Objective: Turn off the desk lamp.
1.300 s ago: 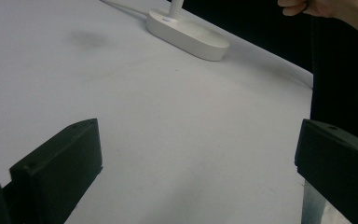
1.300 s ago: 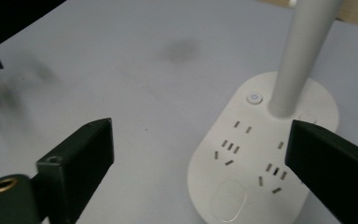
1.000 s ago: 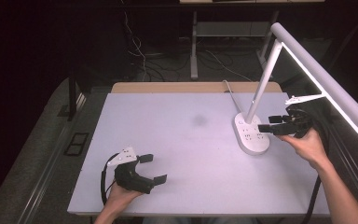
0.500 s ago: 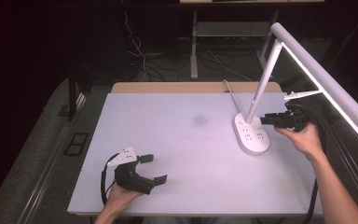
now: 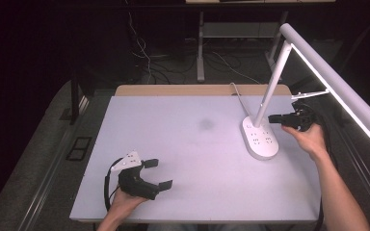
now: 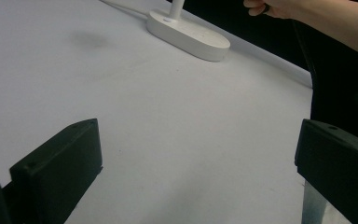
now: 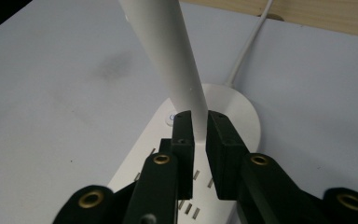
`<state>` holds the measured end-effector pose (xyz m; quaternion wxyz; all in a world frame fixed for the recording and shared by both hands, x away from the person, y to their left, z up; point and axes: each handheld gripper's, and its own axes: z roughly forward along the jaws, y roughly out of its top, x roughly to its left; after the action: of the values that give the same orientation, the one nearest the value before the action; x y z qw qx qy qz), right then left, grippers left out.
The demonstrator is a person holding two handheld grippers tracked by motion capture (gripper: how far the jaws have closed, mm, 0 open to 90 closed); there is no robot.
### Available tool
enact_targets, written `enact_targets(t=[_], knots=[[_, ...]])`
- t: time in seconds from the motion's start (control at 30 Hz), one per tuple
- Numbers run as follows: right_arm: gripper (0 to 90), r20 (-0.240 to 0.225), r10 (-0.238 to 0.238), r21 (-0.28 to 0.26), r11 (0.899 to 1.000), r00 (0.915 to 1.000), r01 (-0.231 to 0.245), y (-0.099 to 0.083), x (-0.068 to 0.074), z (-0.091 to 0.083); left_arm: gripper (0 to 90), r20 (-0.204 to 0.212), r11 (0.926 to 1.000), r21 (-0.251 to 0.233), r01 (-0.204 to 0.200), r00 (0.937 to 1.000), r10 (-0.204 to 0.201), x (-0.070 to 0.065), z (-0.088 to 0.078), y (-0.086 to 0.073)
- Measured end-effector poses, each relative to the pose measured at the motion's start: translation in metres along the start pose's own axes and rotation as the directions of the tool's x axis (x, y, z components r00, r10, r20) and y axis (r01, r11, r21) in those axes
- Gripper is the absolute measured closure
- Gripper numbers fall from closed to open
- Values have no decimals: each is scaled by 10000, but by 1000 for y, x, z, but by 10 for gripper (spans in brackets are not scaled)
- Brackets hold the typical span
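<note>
right gripper view: right gripper (image 7: 199,140), jaws clamped on desk lamp (image 7: 168,56) stem above its base, right edge of table (image 5: 183,144); left gripper (image 5: 155,173), jaws wide, near front edge.

Stood at the table's (image 5: 197,144) far right: a white desk lamp, its oval base (image 5: 262,144) flat on the surface, its stem (image 5: 272,82) leaning up and rightward, its long head (image 5: 337,84) reaching out over the right edge. Ran from the base to the far edge: a white cord (image 5: 238,96). Left bare otherwise, the broad middle and left of the tabletop. Closed around the stem low down, the right gripper (image 7: 199,122); rested wide open near the front-left edge, the left gripper (image 5: 156,173).
</note>
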<state>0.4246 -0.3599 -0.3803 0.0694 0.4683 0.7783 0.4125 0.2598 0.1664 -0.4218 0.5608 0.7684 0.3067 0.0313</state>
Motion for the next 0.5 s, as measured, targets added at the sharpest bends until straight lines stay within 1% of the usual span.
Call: enact_targets(t=[0.1,0.17,0.23,0.33,0.5], knots=[[899,70,100,207,9997,9999,-102,-1,-1,6,0,-25,10000,-11,27,10000,-27,0,-1,0],[900,129,184,388,9991,9997,-189,-1,-1,10,0,-25,10000,-25,44,10000,-44,1,-1,0],[900,116,163,418,9990,9998,-168,-1,-2,12,0,-23,10000,-26,40,10000,-40,1,-1,0],[900,261,304,597,9977,9992,-319,-1,-4,19,0,-19,10000,1,29,10000,-29,1,-1,0],[900,515,380,738,9964,9979,-418,-2,-4,27,0,-14,10000,46,32,10000,-32,1,0,0]])
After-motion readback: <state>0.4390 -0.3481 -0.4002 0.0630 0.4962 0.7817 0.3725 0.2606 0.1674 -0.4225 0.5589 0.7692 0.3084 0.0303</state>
